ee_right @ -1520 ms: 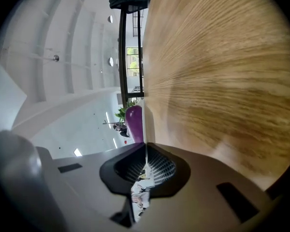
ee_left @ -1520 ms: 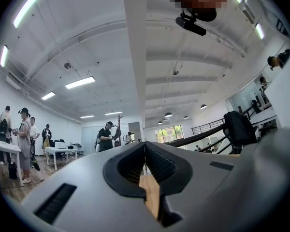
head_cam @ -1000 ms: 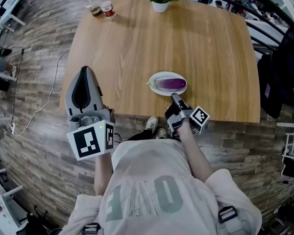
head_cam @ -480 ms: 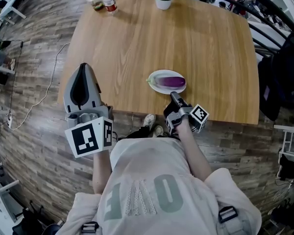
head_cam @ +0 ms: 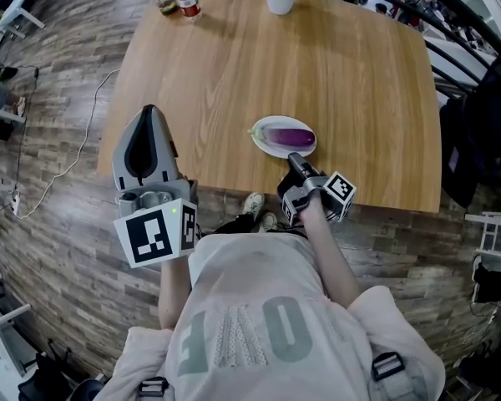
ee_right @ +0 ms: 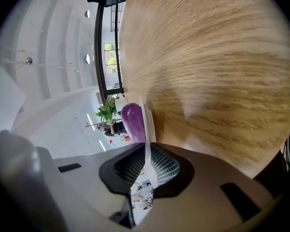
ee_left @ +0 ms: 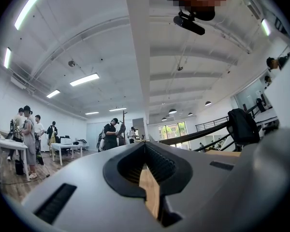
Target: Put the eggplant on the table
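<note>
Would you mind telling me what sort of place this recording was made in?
Probably an open-plan office or lab hall: white desks with people standing about, long ceiling strip lights, and a railed mezzanine.

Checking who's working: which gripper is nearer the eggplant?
Right. The right gripper clamps the plate rim beside the eggplant; the left gripper hangs far off by the left edge of the table.

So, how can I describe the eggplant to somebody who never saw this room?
Find the big wooden table, then look at its near edge, where the right claw grips the rim of a white plate. The eggplant lies on that plate, and it is the only purple thing on the table.
</note>
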`<action>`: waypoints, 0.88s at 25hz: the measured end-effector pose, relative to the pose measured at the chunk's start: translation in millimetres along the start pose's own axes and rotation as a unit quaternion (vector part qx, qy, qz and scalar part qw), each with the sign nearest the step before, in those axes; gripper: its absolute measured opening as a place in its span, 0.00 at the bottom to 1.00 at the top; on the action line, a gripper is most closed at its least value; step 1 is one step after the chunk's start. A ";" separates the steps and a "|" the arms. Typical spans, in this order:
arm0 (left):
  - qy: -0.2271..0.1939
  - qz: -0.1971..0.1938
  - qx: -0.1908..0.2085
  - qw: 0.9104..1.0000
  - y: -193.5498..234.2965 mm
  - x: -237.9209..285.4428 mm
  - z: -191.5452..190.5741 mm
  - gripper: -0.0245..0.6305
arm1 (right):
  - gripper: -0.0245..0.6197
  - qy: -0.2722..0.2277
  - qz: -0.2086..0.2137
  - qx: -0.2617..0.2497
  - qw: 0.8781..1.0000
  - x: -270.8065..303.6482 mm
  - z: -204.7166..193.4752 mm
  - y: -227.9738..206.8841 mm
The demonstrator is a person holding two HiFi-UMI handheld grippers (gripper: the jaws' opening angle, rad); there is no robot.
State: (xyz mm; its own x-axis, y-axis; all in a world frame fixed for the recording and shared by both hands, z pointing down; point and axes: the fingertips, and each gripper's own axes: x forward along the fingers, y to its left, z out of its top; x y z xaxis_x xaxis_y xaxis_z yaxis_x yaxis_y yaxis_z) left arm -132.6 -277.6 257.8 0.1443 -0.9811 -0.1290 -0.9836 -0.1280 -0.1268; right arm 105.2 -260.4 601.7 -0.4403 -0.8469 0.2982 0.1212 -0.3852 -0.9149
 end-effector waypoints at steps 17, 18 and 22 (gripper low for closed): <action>-0.013 -0.005 0.005 1.000 -3.9 7.2 6.7 0.05 | 0.27 -0.026 -0.100 0.054 0.993 -22.7 -11.5 -10.2; -0.014 -0.007 0.002 1.000 -5.0 7.5 6.9 0.05 | 0.27 -0.038 -0.104 0.061 0.992 -28.2 -9.4 -6.4; -0.019 -0.013 -0.007 1.000 -6.4 9.9 8.8 0.05 | 0.27 -0.108 -0.083 0.029 0.990 -48.4 18.8 42.9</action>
State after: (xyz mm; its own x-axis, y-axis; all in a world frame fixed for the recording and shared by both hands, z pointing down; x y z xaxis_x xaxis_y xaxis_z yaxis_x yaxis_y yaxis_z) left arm -123.9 -285.2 248.6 0.1731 -0.9714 -0.1624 -0.9810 -0.1553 -0.1168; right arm 148.4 -242.8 553.1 -0.2582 -0.8262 0.5007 0.1161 -0.5411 -0.8329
